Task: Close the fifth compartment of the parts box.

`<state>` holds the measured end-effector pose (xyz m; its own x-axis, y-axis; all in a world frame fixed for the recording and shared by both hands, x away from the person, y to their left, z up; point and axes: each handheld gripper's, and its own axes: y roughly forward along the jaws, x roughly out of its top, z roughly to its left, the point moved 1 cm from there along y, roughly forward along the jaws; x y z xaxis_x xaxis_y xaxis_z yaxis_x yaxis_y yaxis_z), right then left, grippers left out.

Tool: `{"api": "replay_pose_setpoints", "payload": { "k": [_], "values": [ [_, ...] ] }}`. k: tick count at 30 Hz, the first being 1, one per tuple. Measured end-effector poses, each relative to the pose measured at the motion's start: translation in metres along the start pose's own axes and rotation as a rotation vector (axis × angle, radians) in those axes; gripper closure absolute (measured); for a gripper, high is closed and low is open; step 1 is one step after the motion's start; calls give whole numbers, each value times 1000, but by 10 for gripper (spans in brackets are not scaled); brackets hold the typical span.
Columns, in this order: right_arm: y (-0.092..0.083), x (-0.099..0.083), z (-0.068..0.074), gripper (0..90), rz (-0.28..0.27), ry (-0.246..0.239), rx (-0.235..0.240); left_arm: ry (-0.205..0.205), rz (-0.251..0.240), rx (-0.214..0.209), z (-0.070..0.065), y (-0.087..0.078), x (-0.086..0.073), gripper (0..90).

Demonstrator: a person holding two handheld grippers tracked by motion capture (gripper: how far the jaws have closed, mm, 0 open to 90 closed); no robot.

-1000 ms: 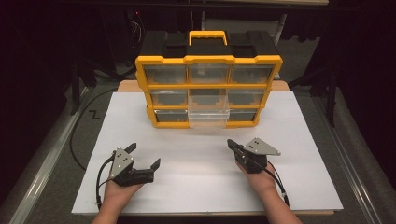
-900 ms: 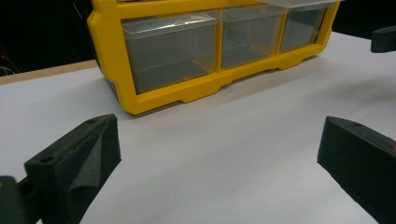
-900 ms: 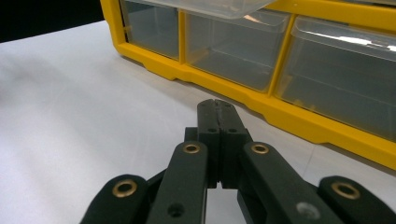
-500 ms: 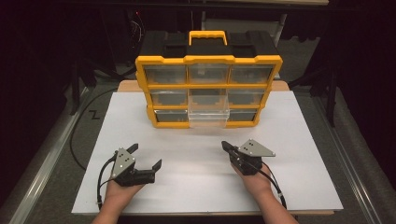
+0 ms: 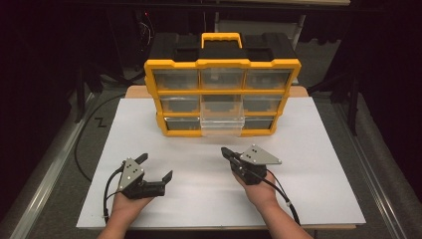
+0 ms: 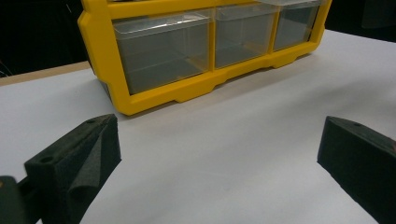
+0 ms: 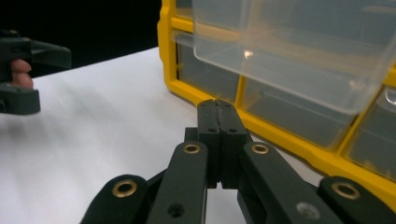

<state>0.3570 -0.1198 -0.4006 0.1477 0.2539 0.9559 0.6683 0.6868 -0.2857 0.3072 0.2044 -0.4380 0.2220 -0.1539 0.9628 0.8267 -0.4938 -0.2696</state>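
Observation:
A yellow organiser [image 5: 221, 63] with clear drawers stands upright at the back of the white table [image 5: 318, 164]. Its bottom middle drawer [image 5: 222, 125] is pulled partway out. My right gripper [image 5: 225, 151] is shut with nothing in it, a little in front of that drawer and pointing at it. In the right gripper view the closed jaw tips [image 7: 218, 109] sit just below the drawer [image 7: 289, 60], apart from it. My left gripper [image 5: 157, 166] rests open at the front left. The left gripper [image 6: 219, 149] faces the organiser's bottom row [image 6: 154, 95] across bare table.
A black cable [image 5: 82, 149] loops off the table's left edge. Dark floor and a metal rail [image 5: 45, 179] lie to the left. The white surface runs wide on both sides of the organiser. The other hand's gripper [image 7: 23, 51] appears at the far left of the right gripper view.
My right gripper has moved forward and left toward the open bottom drawer, still shut. The left gripper has stayed put.

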Motion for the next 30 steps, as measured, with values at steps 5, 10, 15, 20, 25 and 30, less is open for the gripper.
{"api": "replay_pose_setpoints", "payload": {
  "k": [5,10,15,20,25,30],
  "values": [
    [3,8,4,900,-12,2,-1,6,-1,-6,0,0,0,1],
    [4,18,1,900,-26,7,-23,8,0,-9,0,0,0,1],
    [5,32,-7,900,-42,11,-58,8,-4,-8,0,0,0,1],
    [6,38,-11,900,-53,15,-73,8,-7,-9,0,0,0,1],
    [6,46,-13,900,-68,21,-83,6,-10,-13,0,0,0,1],
    [6,51,-13,900,-75,20,-88,6,-16,-14,0,-1,1,2]
  ]
}}
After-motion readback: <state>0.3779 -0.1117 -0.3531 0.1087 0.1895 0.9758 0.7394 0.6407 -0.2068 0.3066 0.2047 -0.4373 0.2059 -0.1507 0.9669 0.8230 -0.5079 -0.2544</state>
